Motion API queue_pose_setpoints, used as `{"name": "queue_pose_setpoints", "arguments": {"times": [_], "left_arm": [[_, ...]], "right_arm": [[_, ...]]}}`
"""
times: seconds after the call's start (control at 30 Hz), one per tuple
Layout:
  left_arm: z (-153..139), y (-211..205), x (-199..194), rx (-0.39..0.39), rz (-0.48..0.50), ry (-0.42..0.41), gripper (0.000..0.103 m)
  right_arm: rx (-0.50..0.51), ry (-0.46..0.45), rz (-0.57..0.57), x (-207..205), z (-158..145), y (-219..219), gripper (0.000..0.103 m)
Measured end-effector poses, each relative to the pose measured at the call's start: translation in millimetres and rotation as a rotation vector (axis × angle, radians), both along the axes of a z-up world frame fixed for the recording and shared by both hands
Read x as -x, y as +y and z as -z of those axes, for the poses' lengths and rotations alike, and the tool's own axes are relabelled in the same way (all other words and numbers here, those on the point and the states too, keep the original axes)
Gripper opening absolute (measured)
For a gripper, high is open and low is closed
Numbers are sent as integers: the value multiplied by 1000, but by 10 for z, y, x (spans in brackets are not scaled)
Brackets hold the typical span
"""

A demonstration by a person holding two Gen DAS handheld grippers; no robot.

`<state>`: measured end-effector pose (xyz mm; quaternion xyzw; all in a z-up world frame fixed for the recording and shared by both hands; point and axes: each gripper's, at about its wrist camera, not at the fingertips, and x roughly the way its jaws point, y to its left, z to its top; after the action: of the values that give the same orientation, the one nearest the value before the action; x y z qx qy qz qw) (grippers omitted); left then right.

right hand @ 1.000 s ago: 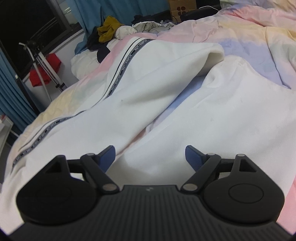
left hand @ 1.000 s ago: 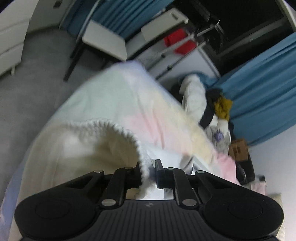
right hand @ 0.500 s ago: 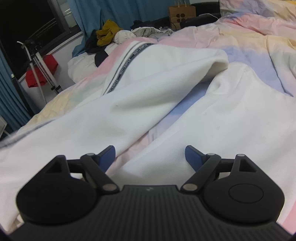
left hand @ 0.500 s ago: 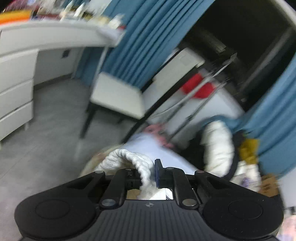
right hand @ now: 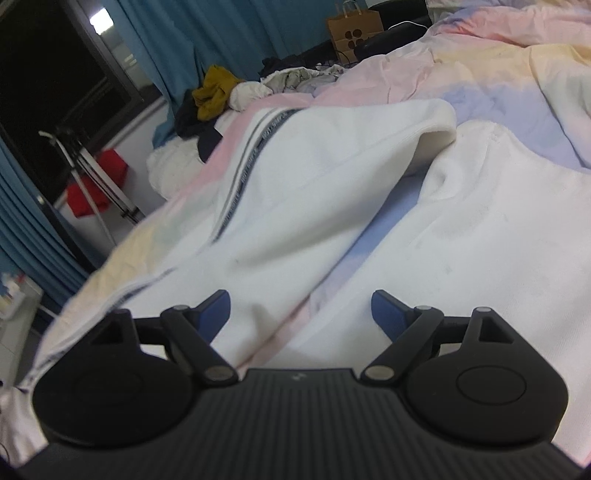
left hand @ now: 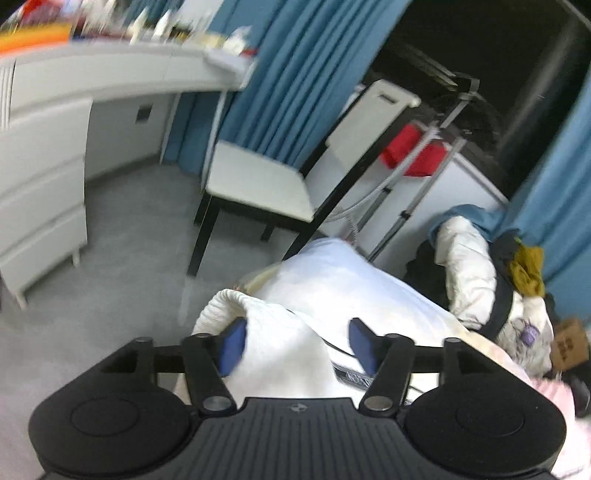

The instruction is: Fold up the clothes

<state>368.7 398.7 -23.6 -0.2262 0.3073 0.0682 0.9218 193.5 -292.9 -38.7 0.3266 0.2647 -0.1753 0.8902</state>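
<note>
Now one white garment (right hand: 332, 192), spread.

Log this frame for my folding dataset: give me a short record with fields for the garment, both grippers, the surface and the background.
garment: white trousers with a dark side stripe, spread on the bed, legs apart
cuff: ribbed white cuff between the left fingers, not pinched
left gripper: open, over the cuff end
right gripper: open, holding nothing, above the trousers
surface: pastel duvet
background: white chair, blue curtain, clothes pile, paper bag
</note>
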Motion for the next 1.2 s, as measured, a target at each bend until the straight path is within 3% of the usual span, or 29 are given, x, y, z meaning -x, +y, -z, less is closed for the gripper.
{"name": "queue_pose_setpoints", "arguments": {"times": [0.1,0.17,0.3,0.43,0.5,0.57,0.7,0.8,0.9,1.03,1.13,1.2], "left_arm": [[-284,-254,510,-92,66,-25,73],[-412,-484,875,-109,119,-36,74],[-495,-912,1665,-29,180,-71,75],[-348,-1415,2285,-3,200,-52,75],[-268,-1686,2517,3,227,-48,76],[-190,-1958,2722,6,259,-42,76],[-123,-2494,2890,-116,400,-15,76],[-90,-2816,3015,-216,470,-31,78],[47,-2928,3081,-213,490,-35,79],[269,-2782,2980,-170,495,-2,79],[340,-2659,2811,-147,482,13,79],[343,-2588,2707,-125,466,9,79]], "right_arm": [[-24,-11,4,85,-75,-75,85],[-23,-8,27,166,-119,-139,84],[-40,-14,78,366,-180,-299,84],[-51,-52,124,610,-297,-464,84],[-93,-66,170,737,-335,-637,84],[-209,-78,208,845,-311,-865,85],[-530,-157,216,903,-116,-1295,82],[-682,-206,221,756,37,-1480,77],[-715,-199,244,498,190,-1617,76],[-733,-207,255,83,398,-1751,72],[-680,-221,256,-235,464,-1839,64],[-633,-231,266,-401,504,-1881,51]]}}
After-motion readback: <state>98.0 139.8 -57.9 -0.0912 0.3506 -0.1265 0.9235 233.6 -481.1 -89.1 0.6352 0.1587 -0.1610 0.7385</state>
